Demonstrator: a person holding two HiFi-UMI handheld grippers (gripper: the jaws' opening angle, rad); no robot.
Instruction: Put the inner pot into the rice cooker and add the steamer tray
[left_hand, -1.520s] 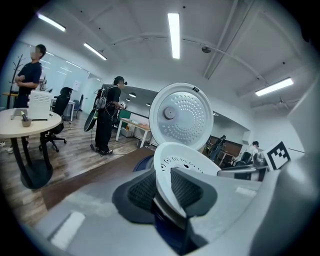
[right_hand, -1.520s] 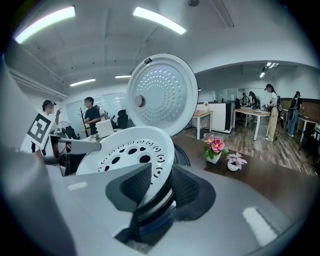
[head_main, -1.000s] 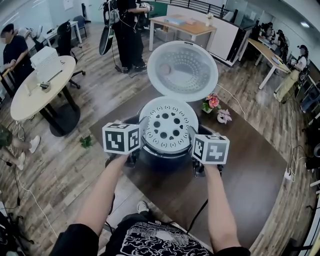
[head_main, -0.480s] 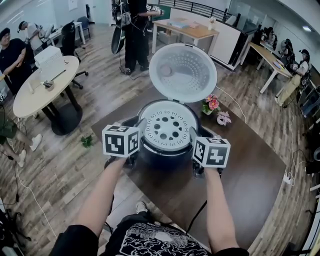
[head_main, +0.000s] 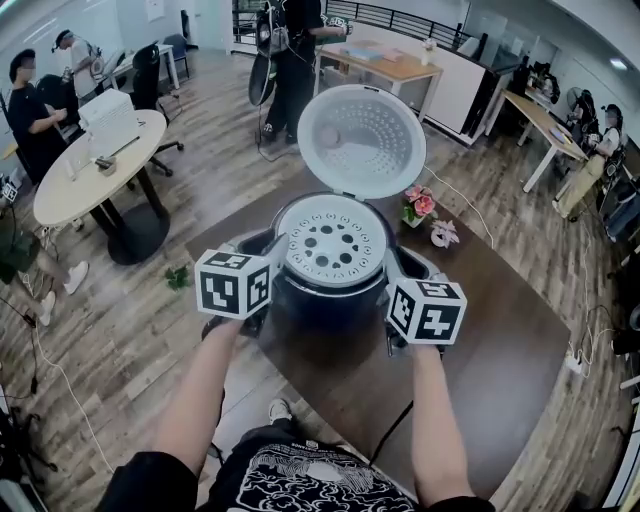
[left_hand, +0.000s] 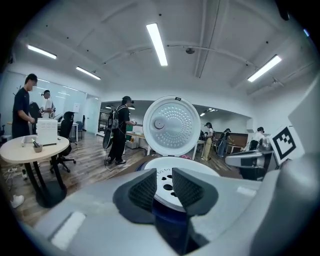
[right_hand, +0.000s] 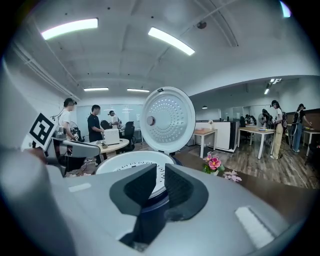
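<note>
Tabletop (head_main: 500, 345): left gripper (left_hand: 164, 176) narrowly apart, seemingly empty

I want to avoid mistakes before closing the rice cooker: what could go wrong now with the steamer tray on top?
1. The steamer tray seems to sit high on the rice cooker; if not fully seated, the open lid may jam on it.
2. The flowers stand close beside the cooker; a wide arm move may knock them.
</note>
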